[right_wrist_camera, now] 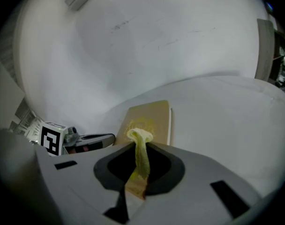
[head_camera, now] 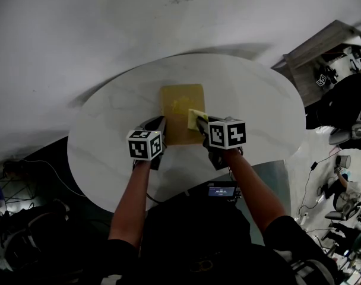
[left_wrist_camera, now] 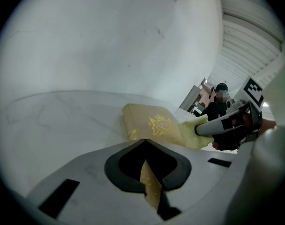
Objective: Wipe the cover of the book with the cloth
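Observation:
A tan book [head_camera: 179,103] with a gold emblem lies flat in the middle of the round white table [head_camera: 103,129]. My left gripper [head_camera: 161,124] sits at the book's near left edge, and its jaws are shut on that edge of the book [left_wrist_camera: 152,124]. My right gripper [head_camera: 201,123] is shut on a yellow cloth [head_camera: 196,117], which rests on the right side of the cover. In the right gripper view the cloth [right_wrist_camera: 141,149] sticks out between the jaws of the right gripper [right_wrist_camera: 135,144] over the book [right_wrist_camera: 149,118]. The left gripper view shows the cloth [left_wrist_camera: 198,134] touching the cover.
A small screen [head_camera: 222,190] sits just below the table's near edge. To the right are a grey cabinet [head_camera: 323,52], chairs and cables on the floor. A person [left_wrist_camera: 220,100] is at the far right.

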Action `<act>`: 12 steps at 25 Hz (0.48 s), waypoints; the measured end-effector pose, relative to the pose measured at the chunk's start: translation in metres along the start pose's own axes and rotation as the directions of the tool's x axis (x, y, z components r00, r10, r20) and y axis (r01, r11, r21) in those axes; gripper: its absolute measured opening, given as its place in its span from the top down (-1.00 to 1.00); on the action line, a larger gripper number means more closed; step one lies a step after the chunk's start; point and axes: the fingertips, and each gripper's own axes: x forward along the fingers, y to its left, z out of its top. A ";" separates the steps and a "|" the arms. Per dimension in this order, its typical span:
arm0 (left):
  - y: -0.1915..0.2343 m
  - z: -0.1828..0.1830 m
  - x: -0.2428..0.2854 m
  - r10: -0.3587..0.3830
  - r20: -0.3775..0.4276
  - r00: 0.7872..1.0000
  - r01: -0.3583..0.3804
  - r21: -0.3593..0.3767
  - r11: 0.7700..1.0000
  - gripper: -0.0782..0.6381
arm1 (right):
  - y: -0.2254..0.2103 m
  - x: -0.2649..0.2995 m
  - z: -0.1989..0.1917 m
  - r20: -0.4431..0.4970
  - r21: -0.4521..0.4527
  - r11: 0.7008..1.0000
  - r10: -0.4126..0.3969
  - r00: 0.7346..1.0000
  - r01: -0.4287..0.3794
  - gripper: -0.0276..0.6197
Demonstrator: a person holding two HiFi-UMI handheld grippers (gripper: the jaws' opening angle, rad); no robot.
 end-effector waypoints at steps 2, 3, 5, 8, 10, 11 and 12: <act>0.000 0.000 0.000 -0.002 0.001 1.000 0.002 -0.004 1.000 0.78 | 0.012 0.004 -0.002 -0.010 -0.016 1.000 0.023 1.000 -0.023 0.64; 0.000 0.000 0.000 -0.002 0.001 1.000 0.002 -0.005 1.000 0.78 | 0.019 0.006 -0.003 -0.017 -0.021 0.999 0.036 0.999 -0.036 0.64; 0.000 0.000 0.000 -0.003 0.002 1.000 0.003 -0.005 1.000 0.78 | 0.032 0.012 -0.008 -0.034 -0.028 0.998 0.062 0.998 -0.063 0.64; 0.000 0.000 0.000 -0.004 0.004 1.000 0.004 -0.007 1.000 0.78 | 0.046 0.021 -0.016 -0.059 -0.025 0.995 0.095 0.994 -0.096 0.64; 0.001 0.000 0.001 -0.006 0.005 1.000 0.006 -0.009 1.000 0.78 | 0.053 0.026 -0.021 -0.075 -0.019 0.994 0.110 0.991 -0.112 0.64; 0.000 0.000 0.000 -0.007 0.006 1.000 0.007 -0.010 1.000 0.78 | 0.056 0.028 -0.024 -0.083 -0.016 0.993 0.116 0.990 -0.118 0.64; 0.000 0.000 0.000 -0.008 0.006 1.000 0.008 -0.012 1.000 0.78 | 0.059 0.030 -0.026 -0.092 -0.014 0.992 0.121 0.988 -0.122 0.64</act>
